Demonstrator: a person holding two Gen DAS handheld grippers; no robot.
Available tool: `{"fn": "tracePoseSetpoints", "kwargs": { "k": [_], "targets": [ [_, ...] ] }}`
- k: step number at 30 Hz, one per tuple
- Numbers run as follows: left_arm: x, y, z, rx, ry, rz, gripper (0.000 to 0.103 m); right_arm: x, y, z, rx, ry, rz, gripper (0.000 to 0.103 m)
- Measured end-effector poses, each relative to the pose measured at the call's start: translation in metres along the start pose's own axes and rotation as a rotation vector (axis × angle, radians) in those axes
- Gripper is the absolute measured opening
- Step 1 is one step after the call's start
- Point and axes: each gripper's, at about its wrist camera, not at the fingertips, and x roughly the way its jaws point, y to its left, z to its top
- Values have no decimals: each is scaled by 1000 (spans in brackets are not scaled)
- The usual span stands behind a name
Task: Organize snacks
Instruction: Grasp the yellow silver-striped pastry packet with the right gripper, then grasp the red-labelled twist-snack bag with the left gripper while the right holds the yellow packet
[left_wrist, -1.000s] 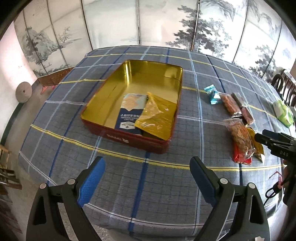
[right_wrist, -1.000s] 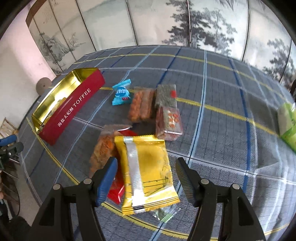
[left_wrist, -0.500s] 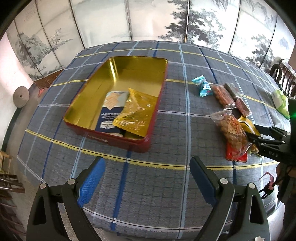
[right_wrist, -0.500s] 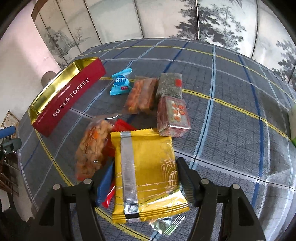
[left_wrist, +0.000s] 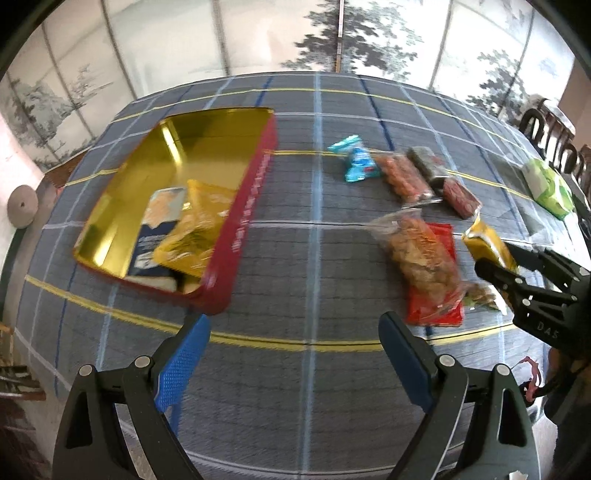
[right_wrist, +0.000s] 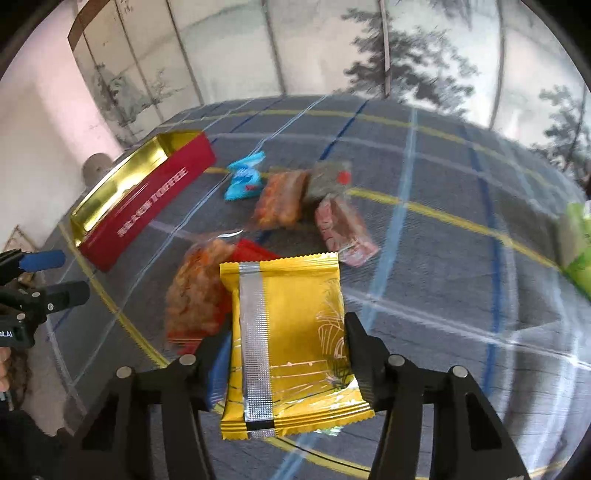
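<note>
My right gripper (right_wrist: 286, 338) is shut on a yellow snack packet (right_wrist: 291, 332) and holds it just above the table; it also shows in the left wrist view (left_wrist: 487, 247). A red toffee tin (left_wrist: 236, 236) with a gold inside holds a blue-white packet (left_wrist: 155, 225) and a yellow packet (left_wrist: 192, 232). On the cloth lie a clear bag of orange snacks (left_wrist: 417, 251) over a red packet (left_wrist: 439, 295), a blue candy (left_wrist: 356, 158), an orange pack (left_wrist: 402, 177) and two dark packs (left_wrist: 443, 181). My left gripper (left_wrist: 295, 354) is open and empty near the table's front edge.
A green packet (left_wrist: 550, 188) lies at the far right of the plaid tablecloth (left_wrist: 314, 258). Dark chairs (left_wrist: 554, 140) stand beyond it. A painted folding screen (left_wrist: 332, 37) stands behind the table. The table edge drops off on the left.
My right gripper has closed on the yellow packet and lifted it off the pile. My left gripper has swung to the right, so the tin now sits further left in its view.
</note>
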Motion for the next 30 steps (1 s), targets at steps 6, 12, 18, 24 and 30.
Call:
{"fn": "tracePoseSetpoints", "kwargs": {
  "k": [6, 12, 18, 24, 30],
  "targets": [
    [6, -18, 11, -5, 6, -75, 91, -11, -22, 2, 20, -64, -180, 56],
    [8, -29, 23, -26, -1, -131, 91, -1, -45, 2, 57, -78, -350, 56],
    [19, -42, 34, -55, 16, -178, 91, 9, -68, -1, 136, -88, -429, 56],
    [33, -52, 40, -66, 49, -192, 91, 15, -86, -5, 222, -75, -400, 56],
    [51, -58, 41, -91, 81, -191, 90, 17, -86, -6, 225, -67, -388, 56]
  ]
}}
